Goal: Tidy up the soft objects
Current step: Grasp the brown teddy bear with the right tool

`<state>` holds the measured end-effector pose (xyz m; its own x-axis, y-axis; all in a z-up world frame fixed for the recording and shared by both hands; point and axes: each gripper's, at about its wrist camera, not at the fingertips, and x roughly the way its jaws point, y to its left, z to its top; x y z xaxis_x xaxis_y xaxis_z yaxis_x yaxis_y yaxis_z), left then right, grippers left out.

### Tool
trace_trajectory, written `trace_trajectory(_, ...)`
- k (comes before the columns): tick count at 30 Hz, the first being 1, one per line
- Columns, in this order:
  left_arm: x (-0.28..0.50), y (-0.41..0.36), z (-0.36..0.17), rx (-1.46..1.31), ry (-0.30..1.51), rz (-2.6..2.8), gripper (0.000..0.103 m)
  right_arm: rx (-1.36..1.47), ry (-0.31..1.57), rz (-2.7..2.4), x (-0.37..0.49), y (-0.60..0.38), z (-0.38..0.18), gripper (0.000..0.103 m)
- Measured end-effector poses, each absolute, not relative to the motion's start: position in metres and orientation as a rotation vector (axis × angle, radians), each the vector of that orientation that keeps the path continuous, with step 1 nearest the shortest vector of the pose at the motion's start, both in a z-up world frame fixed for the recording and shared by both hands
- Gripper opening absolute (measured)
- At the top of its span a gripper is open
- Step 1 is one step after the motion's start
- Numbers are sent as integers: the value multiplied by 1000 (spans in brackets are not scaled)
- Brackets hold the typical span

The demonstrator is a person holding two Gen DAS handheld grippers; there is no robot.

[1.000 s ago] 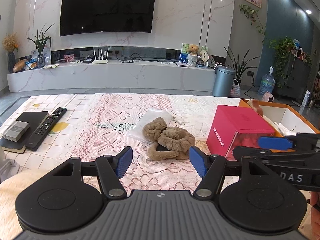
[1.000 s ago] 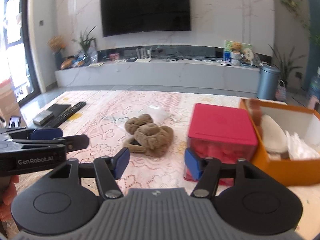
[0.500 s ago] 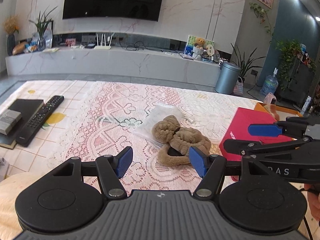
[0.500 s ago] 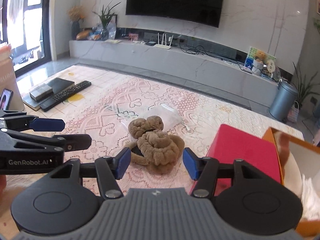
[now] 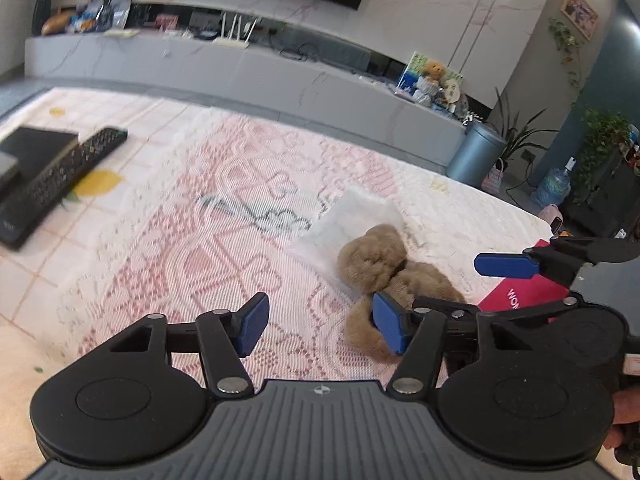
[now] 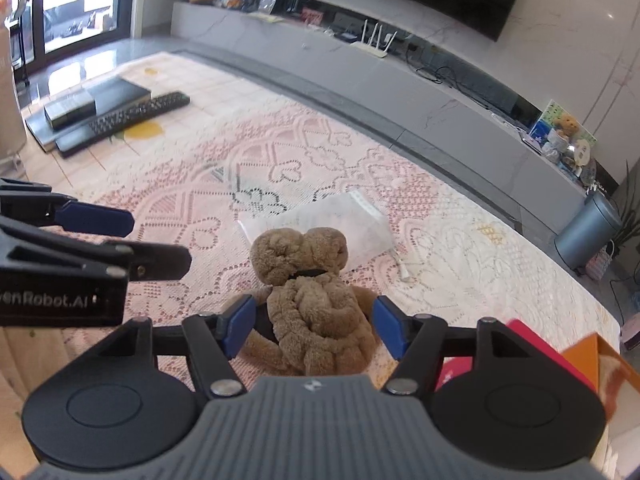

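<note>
A brown plush toy point(image 5: 380, 258) lies on the pink lace tablecloth point(image 5: 208, 248), partly on a clear plastic bag point(image 5: 356, 220). My left gripper point(image 5: 320, 328) hovers just left of the toy; its jaws are closing with only cloth between them. Its right fingertip point(image 5: 386, 326) sits at the toy's near edge. In the right wrist view the plush toy point(image 6: 312, 280) lies between the jaws of my right gripper point(image 6: 314, 330), which are opening, with small gaps on both sides. The left gripper point(image 6: 132, 240) shows at the left, and the right gripper point(image 5: 472, 286) at the right of the left view.
A red box point(image 5: 520, 300) stands right of the toy, with an orange box point(image 6: 600, 360) beyond it. A black remote point(image 6: 132, 116), a dark book and a small grey box point(image 6: 70, 106) lie at the far left of the table. A TV console runs behind.
Both grippers have come forward and lower toward the plush toy, and both views have rolled. The right jaws now straddle the toy and stand wider; the left jaws have narrowed slightly.
</note>
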<state>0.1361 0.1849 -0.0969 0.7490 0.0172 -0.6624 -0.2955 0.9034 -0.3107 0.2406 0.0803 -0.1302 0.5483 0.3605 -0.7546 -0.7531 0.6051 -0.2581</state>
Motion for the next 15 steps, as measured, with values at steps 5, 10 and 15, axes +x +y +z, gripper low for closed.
trace_trajectory(5,136,192,-104,-464,731,166,68,-639,807,687,263,91,-152,70)
trace_trajectory(10,140,193,-109,-477,755,174,68,-608,866,688,274,94,-164,71)
trace_trajectory(15,148,194,-104,-458,733,164,68,-578,881,686,280,91,-164,44)
